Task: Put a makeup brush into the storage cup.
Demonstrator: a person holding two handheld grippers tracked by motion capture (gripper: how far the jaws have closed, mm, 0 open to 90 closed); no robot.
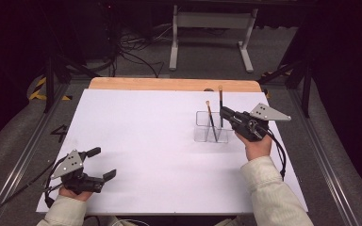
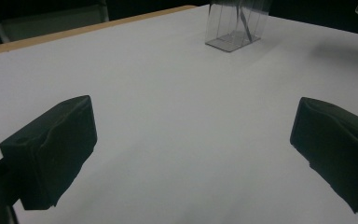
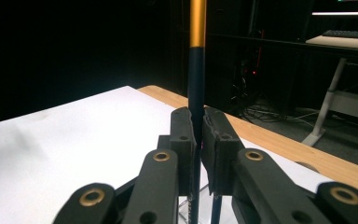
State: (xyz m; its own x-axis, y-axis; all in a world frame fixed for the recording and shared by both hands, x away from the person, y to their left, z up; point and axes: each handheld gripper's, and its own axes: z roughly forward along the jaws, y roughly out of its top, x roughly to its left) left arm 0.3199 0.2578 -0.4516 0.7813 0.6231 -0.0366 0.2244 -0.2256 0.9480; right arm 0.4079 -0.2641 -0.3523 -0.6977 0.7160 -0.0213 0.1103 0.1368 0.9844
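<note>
so, right gripper (image 1: 224, 113): jaws pinch the upright brush (image 3: 196, 93) above the clear holder (image 1: 211, 127)
left gripper (image 1: 104, 163): spread, idle
risk: brush tilts, knocks second brush (image 1: 210, 120) or tips holder

No readable text, label, brand or number appears anywhere.

Both grippers are matte black, the left gripper (image 1: 98, 164) and right gripper (image 1: 224, 112) each topped by a grey three-cornered plate dotted with holes, brass-ringed pivot screws on the links, black cables trailing, cream sleeves (image 1: 268, 188) behind.
</note>
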